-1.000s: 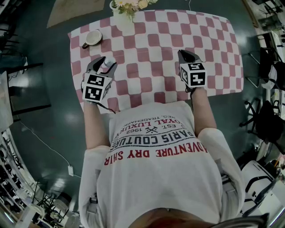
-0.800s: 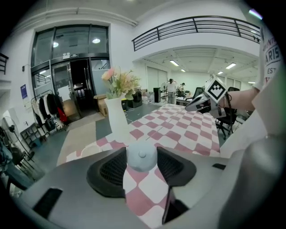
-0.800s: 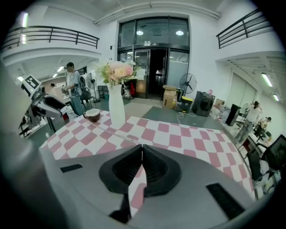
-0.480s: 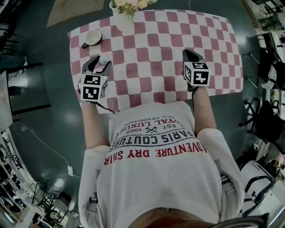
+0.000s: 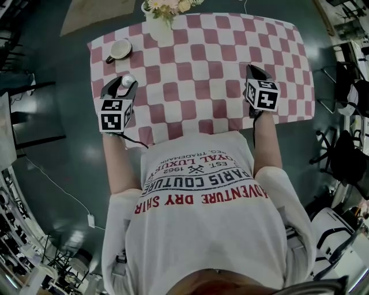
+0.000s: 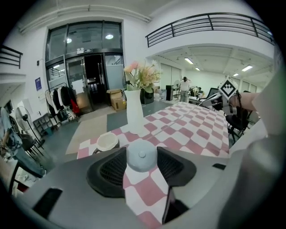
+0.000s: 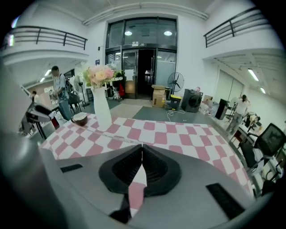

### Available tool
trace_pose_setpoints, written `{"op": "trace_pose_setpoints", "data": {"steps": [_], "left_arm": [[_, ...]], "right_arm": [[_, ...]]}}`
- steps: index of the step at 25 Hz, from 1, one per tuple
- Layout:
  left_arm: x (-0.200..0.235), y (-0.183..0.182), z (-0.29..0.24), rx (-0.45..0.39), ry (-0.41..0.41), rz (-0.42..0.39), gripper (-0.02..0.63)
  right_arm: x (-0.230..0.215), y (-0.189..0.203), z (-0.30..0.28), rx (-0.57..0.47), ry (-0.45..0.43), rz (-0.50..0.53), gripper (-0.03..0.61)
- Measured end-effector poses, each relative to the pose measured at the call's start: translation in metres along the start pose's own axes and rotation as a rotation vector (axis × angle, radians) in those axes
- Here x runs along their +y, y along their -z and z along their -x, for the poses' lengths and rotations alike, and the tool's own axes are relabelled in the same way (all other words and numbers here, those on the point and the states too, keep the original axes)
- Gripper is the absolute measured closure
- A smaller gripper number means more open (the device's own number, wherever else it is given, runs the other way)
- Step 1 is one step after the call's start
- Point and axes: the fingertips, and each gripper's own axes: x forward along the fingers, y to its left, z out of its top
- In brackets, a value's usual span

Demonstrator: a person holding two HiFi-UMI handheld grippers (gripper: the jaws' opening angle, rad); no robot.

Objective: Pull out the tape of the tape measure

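A small round pale tape measure (image 5: 127,80) is held over the left part of the checked table (image 5: 202,46). My left gripper (image 5: 120,82) is shut on it, and in the left gripper view the case (image 6: 141,155) sits squeezed between the two dark pads. My right gripper (image 5: 254,69) is over the table's right side with its jaws shut. In the right gripper view a thin tape (image 7: 117,138) runs from the left across the table to the pinched jaw tips (image 7: 142,147). In the head view the tape is too thin to make out.
A white vase of flowers (image 5: 164,11) stands at the far edge of the table, and a cup on a saucer (image 5: 120,49) at the far left corner. The person's torso is against the near edge. Dark floor surrounds the table.
The two grippers have drawn apart: the left one with the tape measure moved left, the right one moved right.
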Motion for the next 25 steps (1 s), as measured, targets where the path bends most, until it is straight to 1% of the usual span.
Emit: {"op": "trace_pose_setpoints", "data": {"steps": [3, 7, 12, 18, 25], "left_arm": [[-0.002, 0.0, -0.001, 0.005, -0.003, -0.014, 0.383], [-0.012, 0.0, -0.004, 0.008, 0.038, -0.005, 0.383], [-0.02, 0.0, -0.011, 0.025, 0.059, -0.02, 0.383], [-0.028, 0.012, -0.024, 0.058, 0.087, 0.0, 0.383], [-0.036, 0.044, -0.052, 0.142, 0.117, 0.04, 0.383]], "right_arm": [[0.001, 0.0, -0.001, -0.003, -0.011, -0.02, 0.547], [0.007, 0.004, -0.002, 0.001, -0.036, -0.037, 0.546], [0.015, 0.011, -0.007, 0.021, -0.058, -0.034, 0.546], [0.028, 0.032, -0.019, 0.079, -0.096, -0.019, 0.546], [0.032, 0.07, -0.041, 0.18, -0.123, -0.01, 0.546]]}}
